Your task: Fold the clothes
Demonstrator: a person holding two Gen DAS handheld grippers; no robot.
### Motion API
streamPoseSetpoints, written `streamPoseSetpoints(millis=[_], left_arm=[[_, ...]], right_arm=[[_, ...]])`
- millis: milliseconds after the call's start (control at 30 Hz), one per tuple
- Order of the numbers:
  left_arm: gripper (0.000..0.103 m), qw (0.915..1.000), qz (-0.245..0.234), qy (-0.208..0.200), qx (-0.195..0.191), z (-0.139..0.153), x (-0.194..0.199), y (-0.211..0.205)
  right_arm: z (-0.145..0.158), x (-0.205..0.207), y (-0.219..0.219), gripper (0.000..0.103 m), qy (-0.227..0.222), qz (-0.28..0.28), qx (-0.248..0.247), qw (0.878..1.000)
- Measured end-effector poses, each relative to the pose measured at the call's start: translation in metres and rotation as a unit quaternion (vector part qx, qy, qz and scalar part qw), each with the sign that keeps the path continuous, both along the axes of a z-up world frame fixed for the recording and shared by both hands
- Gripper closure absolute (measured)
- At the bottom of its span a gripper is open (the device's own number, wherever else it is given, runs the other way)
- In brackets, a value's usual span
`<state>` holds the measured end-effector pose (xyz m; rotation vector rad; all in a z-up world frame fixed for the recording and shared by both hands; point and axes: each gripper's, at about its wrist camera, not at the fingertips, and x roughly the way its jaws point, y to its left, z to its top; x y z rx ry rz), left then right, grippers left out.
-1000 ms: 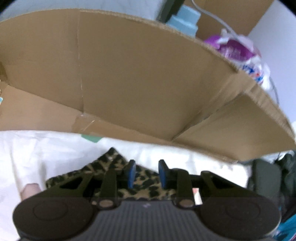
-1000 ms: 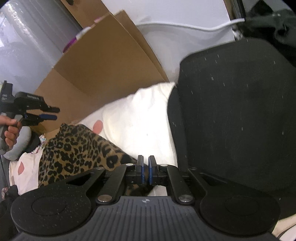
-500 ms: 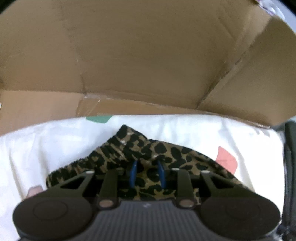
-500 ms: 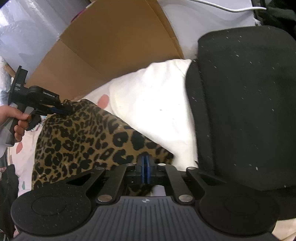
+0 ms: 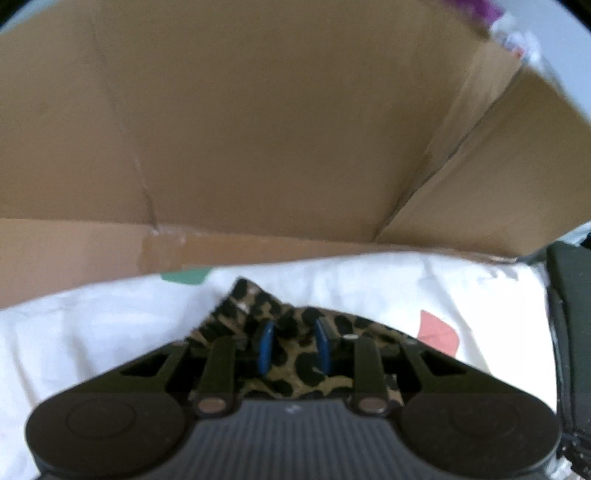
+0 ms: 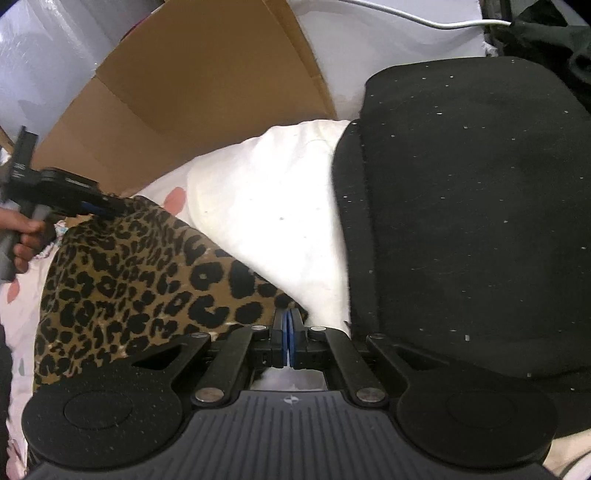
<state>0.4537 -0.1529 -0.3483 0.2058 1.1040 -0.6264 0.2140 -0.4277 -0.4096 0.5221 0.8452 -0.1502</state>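
Nearest in the right wrist view, the right gripper (image 6: 287, 332) has its blue pads pressed together on a corner of the one leopard garment (image 6: 140, 280), which lies spread on the white sheet (image 6: 258, 221). Only this view shows the black cushion (image 6: 461, 203) beside the sheet, the hand (image 6: 22, 236) at the garment's far corner, and a white cable (image 6: 424, 20) beyond. In the left wrist view the left gripper (image 5: 293, 347) has its pads partly apart with leopard cloth bunched between them; whether they pinch it I cannot tell. Only here do the sheet's pink patch (image 5: 437, 330) and green patch (image 5: 184, 277) both appear. One cardboard box (image 5: 258, 129) stands behind, seen in both views.
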Motion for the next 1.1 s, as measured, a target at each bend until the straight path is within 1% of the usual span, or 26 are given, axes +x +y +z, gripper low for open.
streamPoseSetpoints(millis=[67, 167, 300, 367, 400, 433, 467, 500, 600, 667, 833, 900, 1100], left_arm=[[0.076, 0.9999, 0.003, 0.004, -0.015, 0.012, -0.006, 0.012], [0.076, 0.9998, -0.013, 0.004, -0.015, 0.022, -0.019, 0.026], [0.076, 0.9985, -0.051, 0.011, -0.017, 0.016, -0.039, 0.031], [0.07, 0.9972, -0.073, 0.011, -0.016, 0.013, -0.048, 0.029], [0.067, 0.9964, -0.083, 0.011, -0.015, 0.01, -0.052, 0.028], [0.062, 0.9958, -0.09, 0.012, -0.011, 0.006, -0.056, 0.027], [0.061, 0.9952, -0.097, 0.013, -0.005, 0.001, -0.058, 0.026], [0.061, 0.9948, -0.101, 0.011, 0.007, -0.004, -0.06, 0.023], [0.061, 0.9941, -0.105, 0.001, 0.026, -0.017, -0.061, 0.018], [0.061, 0.9941, -0.105, -0.009, 0.025, -0.023, -0.06, 0.017], [0.061, 0.9922, -0.115, -0.031, 0.036, -0.036, -0.066, 0.015], [0.061, 0.9919, -0.116, -0.035, 0.04, -0.033, -0.068, 0.014], [0.062, 0.9912, -0.125, -0.037, 0.022, -0.013, -0.079, 0.027]], right_arm=[[0.004, -0.001, 0.001, 0.097, -0.006, 0.0, 0.0, 1.0], [0.013, -0.002, 0.003, 0.099, -0.02, 0.001, 0.002, 1.0], [0.02, 0.0, 0.009, 0.098, -0.036, 0.007, 0.024, 0.999], [0.02, 0.002, 0.017, 0.096, -0.034, 0.018, 0.029, 0.999], [0.02, 0.003, 0.021, 0.091, -0.034, 0.025, 0.03, 0.999], [0.019, 0.004, 0.026, 0.087, -0.032, 0.034, 0.029, 0.998], [0.017, 0.005, 0.03, 0.08, -0.03, 0.042, 0.027, 0.998], [0.015, 0.005, 0.033, 0.077, -0.027, 0.046, 0.025, 0.998], [0.006, 0.006, 0.038, 0.072, -0.013, 0.054, 0.018, 0.998], [0.002, 0.006, 0.037, 0.072, -0.009, 0.06, 0.012, 0.998], [0.001, 0.009, 0.038, 0.072, -0.004, 0.074, -0.008, 0.997], [0.001, 0.008, 0.039, 0.072, -0.004, 0.071, -0.01, 0.997], [0.002, 0.008, 0.042, 0.072, -0.001, 0.077, -0.021, 0.997]])
